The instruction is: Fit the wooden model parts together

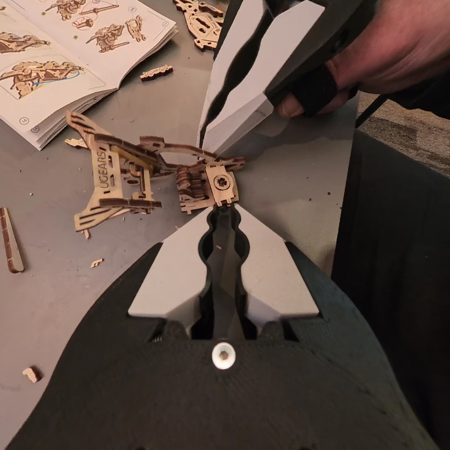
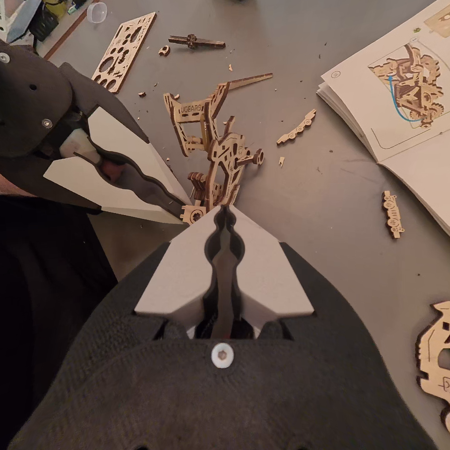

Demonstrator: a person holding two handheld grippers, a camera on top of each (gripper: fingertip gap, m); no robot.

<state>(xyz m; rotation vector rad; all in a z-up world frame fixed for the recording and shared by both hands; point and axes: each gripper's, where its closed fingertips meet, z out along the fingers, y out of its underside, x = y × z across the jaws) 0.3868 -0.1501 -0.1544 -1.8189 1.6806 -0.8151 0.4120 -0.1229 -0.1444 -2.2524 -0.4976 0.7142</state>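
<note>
The half-built wooden model (image 1: 117, 175) stands on the grey table and also shows in the right wrist view (image 2: 192, 117). My left gripper (image 1: 223, 207) is shut on the bottom tabs of a small square wooden plate (image 1: 222, 188) with a cross-shaped hole, held against the model's near end. My right gripper (image 2: 224, 208) is shut on the model's long curved side frame (image 2: 225, 168). In the left wrist view it (image 1: 201, 146) comes down from the upper right, with a hand (image 1: 389, 48) on it. The left gripper (image 2: 182, 211) and the plate (image 2: 194, 215) show at the left of the right wrist view.
An open instruction booklet (image 1: 73, 48) (image 2: 401, 121) lies beside the model. Loose wooden pieces lie around: a strip (image 1: 11, 241), small track pieces (image 2: 297, 127) (image 2: 392, 214), an axle part (image 2: 194, 42), a punched-out sheet (image 2: 124, 53), a body panel (image 2: 433, 360). The table edge runs at the right (image 1: 341, 194). The tips of one gripper are about 4 centimeters away from the tips of the other.
</note>
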